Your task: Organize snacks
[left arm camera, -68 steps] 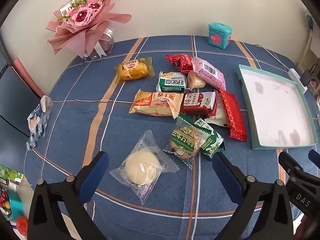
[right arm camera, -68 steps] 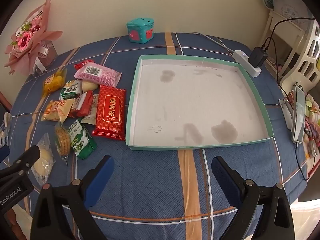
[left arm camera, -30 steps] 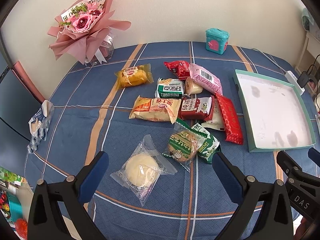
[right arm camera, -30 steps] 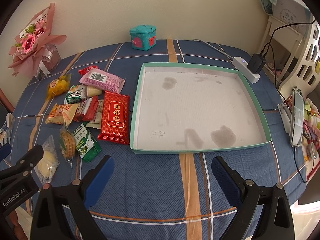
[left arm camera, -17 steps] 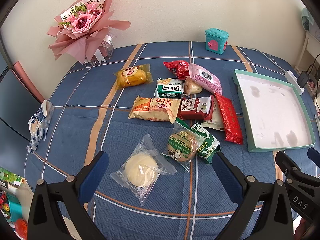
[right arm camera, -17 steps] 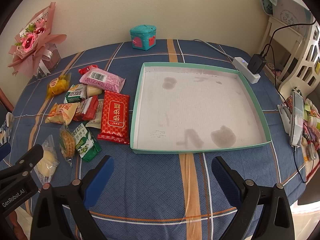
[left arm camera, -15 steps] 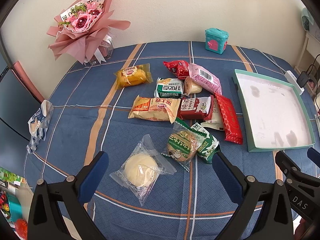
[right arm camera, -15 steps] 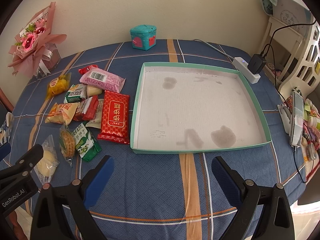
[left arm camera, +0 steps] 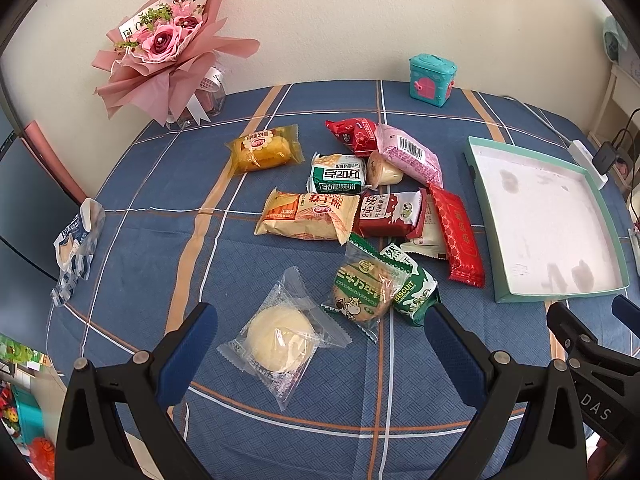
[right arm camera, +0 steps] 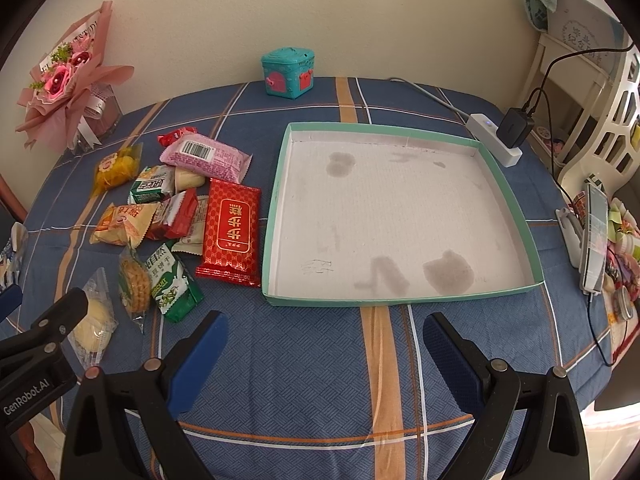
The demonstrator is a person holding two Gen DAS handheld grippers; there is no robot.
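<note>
Several wrapped snacks lie in a loose pile on the blue plaid tablecloth. In the left wrist view a clear-wrapped round cake lies nearest, with a round biscuit pack, a green biscuit pack, a long red pack and a yellow cake pack beyond. A teal-rimmed empty tray stands right of the pile. My left gripper is open and empty, above the round cake. My right gripper is open and empty, in front of the tray's near rim.
A pink flower bouquet stands at the back left, a small teal box at the back centre. A white power strip with a charger lies behind the tray. A crumpled wrapper lies at the table's left edge.
Both grippers have pulled back and up a little, so the snacks and tray look slightly smaller. Nothing on the table has moved.
</note>
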